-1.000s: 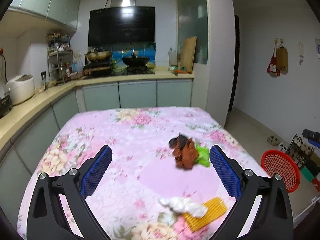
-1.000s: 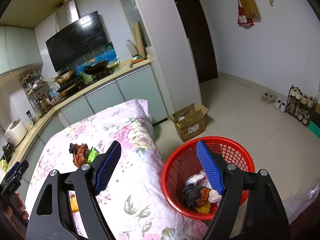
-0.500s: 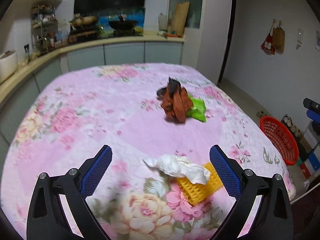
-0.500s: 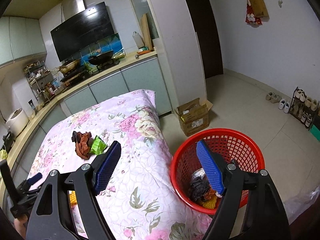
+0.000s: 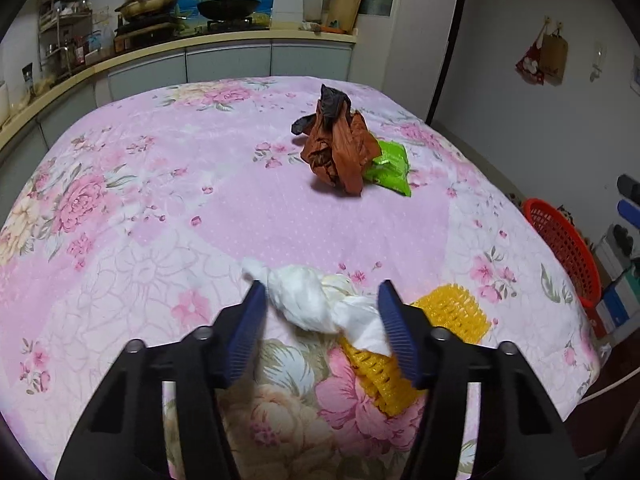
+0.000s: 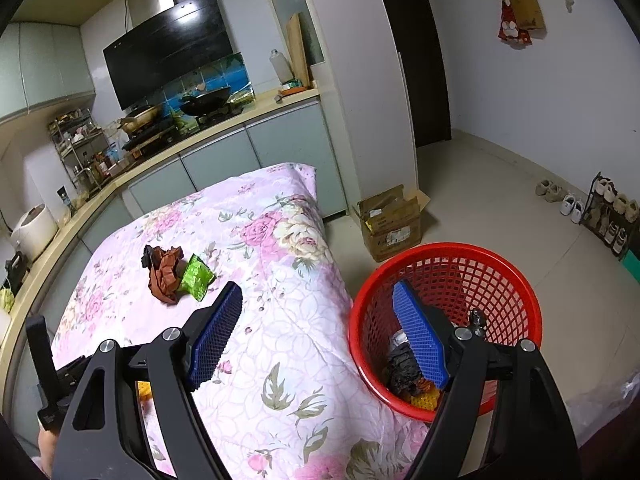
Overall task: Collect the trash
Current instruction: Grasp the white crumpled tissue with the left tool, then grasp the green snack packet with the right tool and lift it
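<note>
A crumpled white tissue point(image 5: 320, 300) lies on the pink floral tablecloth point(image 5: 160, 200), partly over a yellow foam net point(image 5: 452, 316). My left gripper point(image 5: 322, 328) is open, its jaws on either side of the tissue, not closed on it. Farther back lie a brown crumpled bag point(image 5: 336, 148) and a green wrapper point(image 5: 390, 168), also in the right wrist view: bag point(image 6: 162, 272), wrapper point(image 6: 196, 278). My right gripper point(image 6: 316, 336) is open and empty above the table's edge, beside the red basket point(image 6: 448, 264) holding trash.
The red basket stands on the floor at the table's right side point(image 5: 560, 240). A cardboard box point(image 6: 390, 222) sits on the floor behind it. A kitchen counter point(image 5: 160, 50) with pans runs behind and left of the table. A shoe rack point(image 6: 612, 212) stands by the right wall.
My left gripper has moved down and forward to the white tissue and its jaws have narrowed around it. My right gripper has shifted slightly, still open by the basket.
</note>
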